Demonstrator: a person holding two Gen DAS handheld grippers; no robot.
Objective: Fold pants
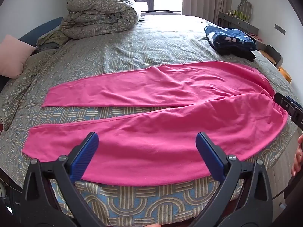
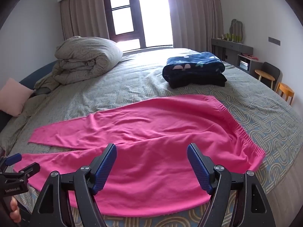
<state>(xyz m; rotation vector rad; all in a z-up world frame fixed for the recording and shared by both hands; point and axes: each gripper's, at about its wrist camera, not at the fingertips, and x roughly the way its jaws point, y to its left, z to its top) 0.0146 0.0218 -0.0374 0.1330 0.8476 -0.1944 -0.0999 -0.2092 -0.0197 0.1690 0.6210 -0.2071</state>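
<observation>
Hovering spread-fingered, left tool (image 1: 147, 142); right tool (image 2: 151, 154) over pants (image 1: 151, 132).

Both wrist views near bed (image 1: 132, 43) edge, facing window (image 2: 132, 13); share pants (image 1: 151, 132).

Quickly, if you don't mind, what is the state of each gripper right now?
Left gripper: open, holding nothing, above the pink pants.
Right gripper: open, holding nothing, above the same pants.
</observation>
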